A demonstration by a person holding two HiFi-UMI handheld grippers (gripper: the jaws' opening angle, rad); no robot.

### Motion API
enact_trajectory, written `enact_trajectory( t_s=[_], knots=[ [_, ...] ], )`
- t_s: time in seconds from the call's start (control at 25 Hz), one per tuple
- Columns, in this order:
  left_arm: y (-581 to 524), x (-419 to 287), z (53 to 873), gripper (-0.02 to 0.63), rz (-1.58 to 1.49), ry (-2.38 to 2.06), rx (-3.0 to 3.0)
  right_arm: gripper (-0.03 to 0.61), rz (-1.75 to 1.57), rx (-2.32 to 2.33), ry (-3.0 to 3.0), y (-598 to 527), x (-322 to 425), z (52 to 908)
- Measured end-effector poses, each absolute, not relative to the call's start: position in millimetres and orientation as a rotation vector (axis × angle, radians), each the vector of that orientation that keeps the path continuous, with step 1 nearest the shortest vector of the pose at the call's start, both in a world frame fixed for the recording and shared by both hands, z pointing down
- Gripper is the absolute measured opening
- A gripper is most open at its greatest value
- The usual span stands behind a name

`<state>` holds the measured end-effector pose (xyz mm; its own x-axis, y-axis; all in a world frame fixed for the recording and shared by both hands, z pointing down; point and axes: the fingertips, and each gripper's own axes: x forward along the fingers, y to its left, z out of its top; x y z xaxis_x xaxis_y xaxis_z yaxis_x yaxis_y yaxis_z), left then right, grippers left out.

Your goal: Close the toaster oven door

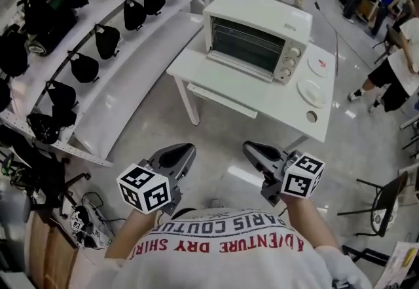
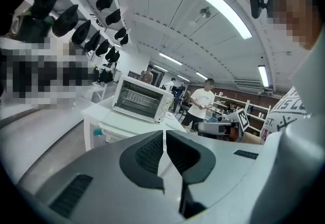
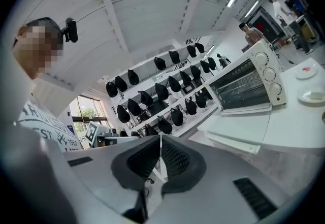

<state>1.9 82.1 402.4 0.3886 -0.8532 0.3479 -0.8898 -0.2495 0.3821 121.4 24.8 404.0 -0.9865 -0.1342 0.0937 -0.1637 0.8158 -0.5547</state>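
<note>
Two grippers, left gripper and right gripper, each with jaws pressed together on nothing, held short of the near edge of one white table; one toaster oven at its far left corner; two white plates, far plate and near plate, along its right edge.

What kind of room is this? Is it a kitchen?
Probably a big workroom or lab, not a kitchen: the toaster oven sits on a white table, long shelves hold rows of black bags, and people stand nearby.
</note>
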Motion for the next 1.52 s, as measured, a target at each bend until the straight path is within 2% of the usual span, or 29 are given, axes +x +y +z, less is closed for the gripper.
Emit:
enact_trajectory(
  t_s=[0.48,0.56,0.64,0.76,1.04,1.24,1.52],
  knots=[
    [4.4,-67.6,423.8,0.044,0.2,-1.442,2.201,0.028,0.875,0.605,-2.958,-48.8,134.1,406.5],
    [-13.2,-82.2,435.4,0.08,0.228,-1.394,2.205,0.028,0.889,0.711,-2.939,-61.2,140.1,412.6],
    [-29.1,-95.9,450.8,0.151,0.278,-1.333,2.204,0.037,0.908,0.796,-2.905,-71.2,142.8,423.1],
    [-54.5,-113.6,470.4,0.21,0.38,-1.262,2.227,0.115,0.916,0.915,-2.819,-87.3,144.0,443.4],
    [-106.5,-138.7,508.0,0.285,0.455,-1.092,2.267,0.222,0.908,1.144,-2.725,-117.7,141.6,477.9],
    [-135.1,-151.9,546.6,0.307,0.572,-1.057,2.301,0.258,0.821,1.192,-2.593,-121.5,135.3,519.8],
    [-160.4,-169.1,593.6,0.31,0.645,-1.024,2.295,0.264,0.802,1.252,-2.415,-121.7,125.7,577.5]
  ],
)
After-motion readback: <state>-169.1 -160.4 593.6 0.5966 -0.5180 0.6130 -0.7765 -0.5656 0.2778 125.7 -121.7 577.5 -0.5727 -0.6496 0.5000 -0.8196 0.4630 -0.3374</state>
